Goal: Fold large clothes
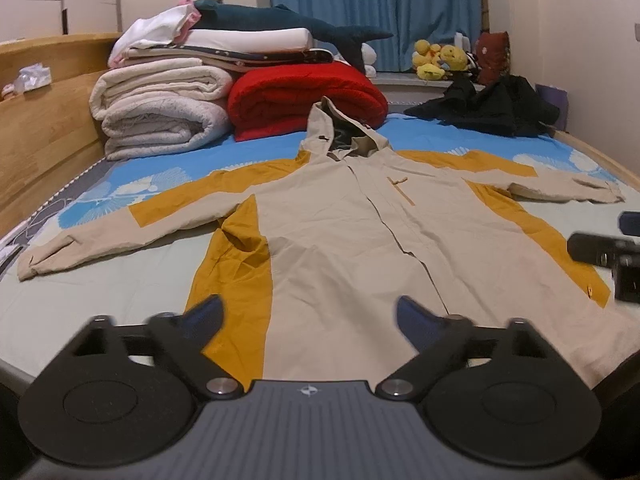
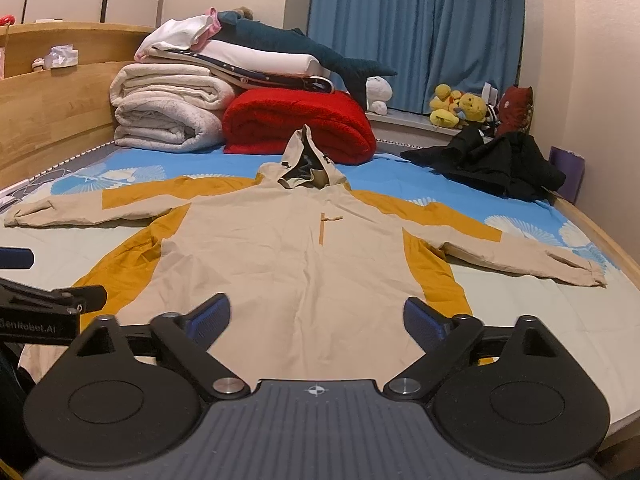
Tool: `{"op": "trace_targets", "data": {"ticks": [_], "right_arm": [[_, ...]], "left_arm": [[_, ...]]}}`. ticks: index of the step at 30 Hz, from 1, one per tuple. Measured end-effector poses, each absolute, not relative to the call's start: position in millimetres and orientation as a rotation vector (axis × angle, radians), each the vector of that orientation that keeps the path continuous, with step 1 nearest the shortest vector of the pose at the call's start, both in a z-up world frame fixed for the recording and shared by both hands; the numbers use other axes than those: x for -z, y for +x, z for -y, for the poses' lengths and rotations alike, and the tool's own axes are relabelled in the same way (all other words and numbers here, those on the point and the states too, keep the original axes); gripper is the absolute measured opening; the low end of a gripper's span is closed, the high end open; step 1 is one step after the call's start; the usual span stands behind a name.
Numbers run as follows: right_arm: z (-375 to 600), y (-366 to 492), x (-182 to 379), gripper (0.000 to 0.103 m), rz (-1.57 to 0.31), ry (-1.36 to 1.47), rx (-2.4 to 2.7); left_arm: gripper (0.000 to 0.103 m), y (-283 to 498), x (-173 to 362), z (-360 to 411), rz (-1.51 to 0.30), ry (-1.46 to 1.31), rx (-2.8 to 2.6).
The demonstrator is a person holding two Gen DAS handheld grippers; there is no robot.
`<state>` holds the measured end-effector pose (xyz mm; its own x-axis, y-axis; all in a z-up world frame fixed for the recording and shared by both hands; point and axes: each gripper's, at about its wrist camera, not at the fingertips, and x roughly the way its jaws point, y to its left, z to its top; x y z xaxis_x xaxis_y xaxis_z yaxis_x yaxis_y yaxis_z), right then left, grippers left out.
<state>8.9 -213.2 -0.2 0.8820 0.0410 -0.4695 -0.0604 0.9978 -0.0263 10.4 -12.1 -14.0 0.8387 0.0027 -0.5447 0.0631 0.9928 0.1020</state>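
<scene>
A beige hooded jacket [image 1: 340, 232] with mustard side panels lies spread flat, front up, on the bed, sleeves out to both sides and hood toward the far end. My left gripper [image 1: 310, 316] hovers over the jacket's lower hem, left of its middle, jaws wide apart with only cloth beneath them. The same jacket [image 2: 288, 248] fills the right wrist view. My right gripper [image 2: 318, 318] hangs above the hem's right half, also open and empty. Each gripper shows at the edge of the other's view: the right gripper [image 1: 608, 254] and the left gripper [image 2: 44, 304].
The bed's blue patterned sheet [image 1: 248, 152] carries stacked white blankets [image 1: 160, 112], a red blanket [image 1: 304, 100] behind the hood and a black garment [image 1: 488, 110] at the far right. A wooden headboard [image 1: 44, 136] runs along the left. Plush toys [image 2: 460, 110] sit by the blue curtain [image 2: 416, 28].
</scene>
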Motion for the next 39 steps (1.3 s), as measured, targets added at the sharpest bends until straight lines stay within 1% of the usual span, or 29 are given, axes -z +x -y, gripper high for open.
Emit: {"op": "trace_targets", "data": {"ticks": [1,2,3,4,5,9,13,15,17,18,20,22,25,28,30,31,32,33,34,35,36,37,39], "right_arm": [[213.7,9.8,0.4,0.073,-0.489,-0.032,-0.05],[215.2,10.6,0.7,0.069,-0.492,-0.026,-0.045],[216.5,11.3,1.1,0.059,-0.495,-0.024,-0.038],[217.9,11.7,0.8,0.051,-0.497,-0.033,-0.031],[220.2,12.4,0.0,0.048,-0.495,-0.024,-0.028],[239.3,19.1,-7.9,0.048,-0.449,-0.018,0.009],[278.4,44.4,-4.7,0.048,-0.434,-0.019,0.111],[299.8,60.5,5.5,0.049,-0.504,-0.063,0.192],[321.0,76.4,22.6,0.055,-0.588,-0.063,0.26],[332.1,85.5,35.1,0.059,-0.653,-0.048,0.283],[345.8,95.8,56.7,0.059,-0.759,-0.003,0.313],[356.6,103.8,77.1,0.062,-0.838,0.068,0.335],[364.3,112.1,102.4,0.062,-0.927,0.123,0.367],[371.1,114.6,121.1,0.062,-0.975,0.158,0.423],[375.0,115.4,128.9,0.062,-0.994,0.196,0.452],[377.5,114.5,129.5,0.058,-0.999,0.208,0.46],[377.3,113.7,130.2,0.055,-1.001,0.212,0.468],[378.2,114.6,131.6,0.046,-1.0,0.211,0.469],[377.7,114.8,132.8,0.031,-0.998,0.211,0.468],[377.7,114.5,133.1,0.024,-0.998,0.218,0.462],[377.9,112.1,131.6,0.012,-0.995,0.22,0.459],[379.0,112.5,130.8,0.005,-0.991,0.228,0.449],[380.5,108.7,123.6,0.003,-0.966,0.245,0.433]], "left_arm": [[0.073,11.3,14.0,11.1,-0.576,0.117,0.042],[0.058,13.1,13.3,9.8,-0.579,0.115,0.055],[0.051,16.1,11.8,7.7,-0.584,0.117,0.073],[0.037,20.3,9.1,5.1,-0.588,0.129,0.09],[0.031,26.0,4.8,0.7,-0.59,0.143,0.108],[0.031,59.7,-6.9,-23.8,-0.597,0.209,0.191],[0.033,97.4,11.1,-61.0,-0.628,0.291,0.181],[0.033,114.6,34.5,-86.4,-0.718,0.26,0.096],[0.033,132.6,57.6,-109.6,-0.873,0.154,0.007],[0.035,138.0,65.3,-117.6,-0.919,0.101,-0.013],[0.044,148.2,80.3,-132.2,-1.001,0.018,-0.045],[0.048,153.8,89.0,-144.0,-1.04,-0.011,-0.088],[0.048,158.9,97.0,-159.0,-1.091,-0.087,-0.102],[0.047,161.1,104.7,-162.7,-1.125,-0.098,-0.09],[0.044,160.1,105.6,-158.2,-1.129,-0.06,-0.088],[0.036,158.9,105.9,-156.1,-1.127,-0.05,-0.082],[0.024,158.0,105.4,-155.0,-1.123,-0.046,-0.075],[0.017,158.5,105.4,-152.3,-1.118,-0.041,-0.074],[0.009,157.2,103.5,-152.5,-1.111,-0.036,-0.075],[0.003,155.7,101.4,-153.5,-1.102,-0.039,-0.074],[0.003,154.2,99.1,-154.3,-1.088,-0.046,-0.075],[0.002,152.3,96.4,-155.6,-1.075,-0.048,-0.077],[0.002,149.0,90.7,-159.8,-1.052,-0.05,-0.089]]}}
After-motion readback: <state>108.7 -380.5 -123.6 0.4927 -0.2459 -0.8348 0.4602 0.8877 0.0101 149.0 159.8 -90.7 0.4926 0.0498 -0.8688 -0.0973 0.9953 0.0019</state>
